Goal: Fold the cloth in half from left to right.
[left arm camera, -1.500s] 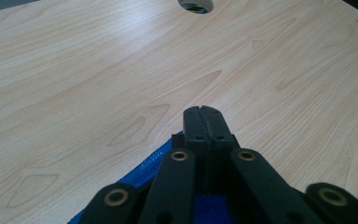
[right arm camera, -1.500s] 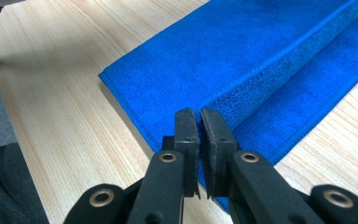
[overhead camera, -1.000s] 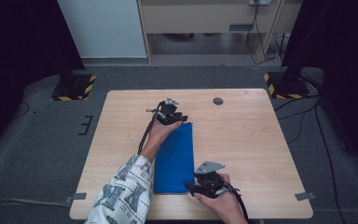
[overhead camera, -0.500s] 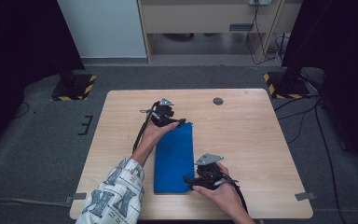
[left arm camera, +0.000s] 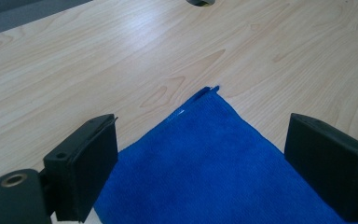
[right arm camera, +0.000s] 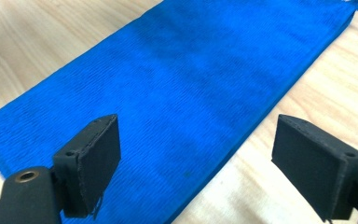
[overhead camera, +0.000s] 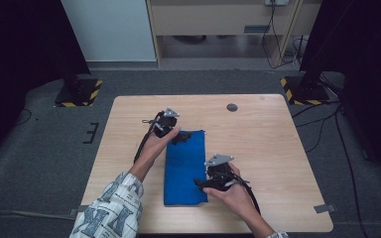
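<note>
A blue cloth (overhead camera: 184, 166), folded into a long rectangle, lies flat on the wooden table (overhead camera: 273, 148). My left gripper (overhead camera: 180, 137) sits at the cloth's far left corner. In the left gripper view the left gripper (left arm camera: 200, 123) is open, and a corner of the blue cloth (left arm camera: 214, 177) lies between its jaws without touching them. My right gripper (overhead camera: 199, 182) is at the cloth's right edge near the front and points left. In the right gripper view the right gripper (right arm camera: 198, 122) is open over the blue cloth (right arm camera: 177, 70), with the cloth's long edge between the jaws.
A dark round grommet (overhead camera: 232, 107) is set into the table's far side. Bare wood lies to the right of the cloth. Two stands with yellow-black bases (overhead camera: 78, 93) (overhead camera: 303, 89) stand on the floor beyond the table's far corners.
The right gripper has moved forward from the table's near edge along the cloth's right side. The left gripper has shifted slightly left at the far corner. The cloth lies as before.
</note>
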A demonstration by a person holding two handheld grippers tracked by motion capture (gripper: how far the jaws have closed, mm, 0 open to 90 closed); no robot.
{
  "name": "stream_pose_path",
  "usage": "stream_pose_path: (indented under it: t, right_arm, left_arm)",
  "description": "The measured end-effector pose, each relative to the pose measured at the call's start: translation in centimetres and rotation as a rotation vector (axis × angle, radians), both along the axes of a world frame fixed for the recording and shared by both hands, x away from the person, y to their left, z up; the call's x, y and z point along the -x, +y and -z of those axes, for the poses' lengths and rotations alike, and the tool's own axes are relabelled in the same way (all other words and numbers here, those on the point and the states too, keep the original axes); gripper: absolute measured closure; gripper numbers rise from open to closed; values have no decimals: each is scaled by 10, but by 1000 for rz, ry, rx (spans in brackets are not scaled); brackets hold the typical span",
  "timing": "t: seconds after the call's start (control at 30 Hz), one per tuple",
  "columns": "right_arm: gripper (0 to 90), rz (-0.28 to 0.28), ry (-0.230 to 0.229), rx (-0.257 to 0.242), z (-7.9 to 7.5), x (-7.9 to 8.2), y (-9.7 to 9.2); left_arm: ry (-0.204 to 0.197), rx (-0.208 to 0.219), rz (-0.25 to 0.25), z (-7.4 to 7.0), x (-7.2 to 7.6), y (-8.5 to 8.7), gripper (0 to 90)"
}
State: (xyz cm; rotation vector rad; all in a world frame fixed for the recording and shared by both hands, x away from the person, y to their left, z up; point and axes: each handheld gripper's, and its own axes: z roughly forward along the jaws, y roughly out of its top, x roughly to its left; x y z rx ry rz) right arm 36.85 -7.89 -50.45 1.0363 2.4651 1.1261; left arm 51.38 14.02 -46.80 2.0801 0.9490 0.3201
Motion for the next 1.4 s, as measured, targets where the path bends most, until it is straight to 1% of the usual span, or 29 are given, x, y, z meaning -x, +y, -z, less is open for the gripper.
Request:
stream_pose_path:
  t: [0.13,0.17,0.27,0.3,0.33,0.37,0.43,0.5,0.53,0.6,0.63,0.67,0.73,0.77,0.9,1.0,1.03,1.23,1.27,1.37,1.4]
  right_arm:
    - [141,3,5,-2,1,-6,1]
    - [137,3,6,8,1,-10,2]
    - [135,3,8,5,0,-12,3]
    - [127,1,3,14,0,-14,4]
    - [127,3,-1,12,-1,-15,4]
    - [124,4,1,14,-1,-16,4]
    - [120,5,-3,12,-2,-18,5]
    - [118,7,-4,17,-3,-21,4]
    - [118,7,-4,17,-3,-21,4]
    - [116,12,-8,20,-4,-24,4]
    - [116,14,-8,21,-4,-25,3]
    - [114,15,-9,20,-5,-27,3]
    - [113,16,-6,21,-5,-28,2]
    - [109,19,-9,25,-7,-32,1]
    - [105,19,-12,27,-11,-39,-1]
    - [105,20,-31,31,-17,-46,-1]
    - [102,18,-30,32,-18,-48,-1]
    - [104,15,-49,35,-26,-58,-1]
    - [106,15,-53,39,-28,-62,-1]
    - [109,13,-60,47,-30,-66,-1]
    - [111,8,-67,59,-32,-71,0]
  left_arm:
    - [-9,0,-1,-2,4,5,87]
    - [-11,-1,-2,-2,5,7,86]
    - [-12,-18,-3,-5,9,11,85]
    - [-15,-19,-1,-6,9,13,85]
    - [-25,-10,-11,-9,12,16,85]
    - [-28,-5,-15,-10,13,18,85]
    - [-33,-9,-19,-12,15,21,85]
    - [-33,-6,-21,-12,16,22,85]
    - [-33,-11,-21,-13,17,24,85]
    - [-34,-8,-30,-13,20,30,85]
    - [-34,-8,-30,-13,20,30,85]
    - [-34,-7,-42,-13,21,33,85]
    - [-30,-9,-42,-13,22,34,85]
    - [-28,-8,-47,-11,23,37,85]
    - [-26,-12,-48,-9,26,41,85]
    - [-31,-7,-51,-8,28,44,85]
    - [-36,-17,-54,-8,29,45,86]
    - [-38,-30,-57,-6,31,49,88]
    - [-40,-36,-59,-6,32,50,88]
    - [-41,-40,-58,-7,32,52,88]
    - [-40,-44,-58,-7,33,52,88]
